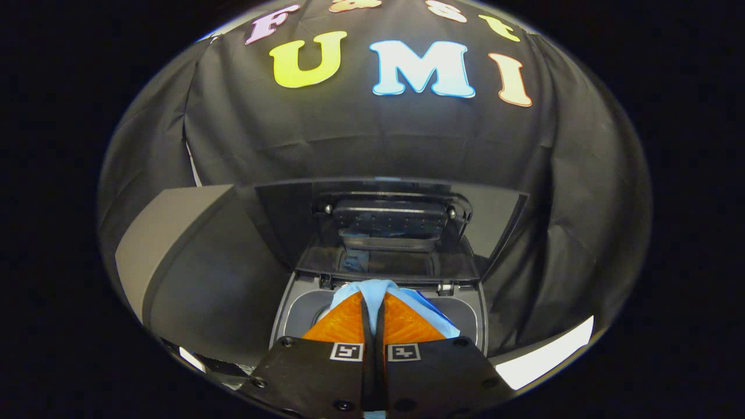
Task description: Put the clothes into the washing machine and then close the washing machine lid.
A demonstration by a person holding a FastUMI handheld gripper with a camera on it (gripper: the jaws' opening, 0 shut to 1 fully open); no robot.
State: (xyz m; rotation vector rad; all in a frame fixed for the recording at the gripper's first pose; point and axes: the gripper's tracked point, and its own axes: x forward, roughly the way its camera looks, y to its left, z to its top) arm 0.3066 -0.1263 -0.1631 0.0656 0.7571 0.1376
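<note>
My gripper (372, 294) is shut on a light blue piece of clothing (372, 287), which bunches over both fingertips and hangs down their right side. It is held directly above the open top of the washing machine (477, 317), whose grey rim and round tub opening lie just under and beyond the fingers. The dark, glossy lid (390, 218) stands raised behind the opening, its inner panel facing me. Most of the tub is hidden by the fingers and the cloth.
Black cloth walls close in behind and on both sides of the machine. A grey surface (157, 233) lies to the left of the machine, and a pale strip of floor (547, 355) shows at the lower right.
</note>
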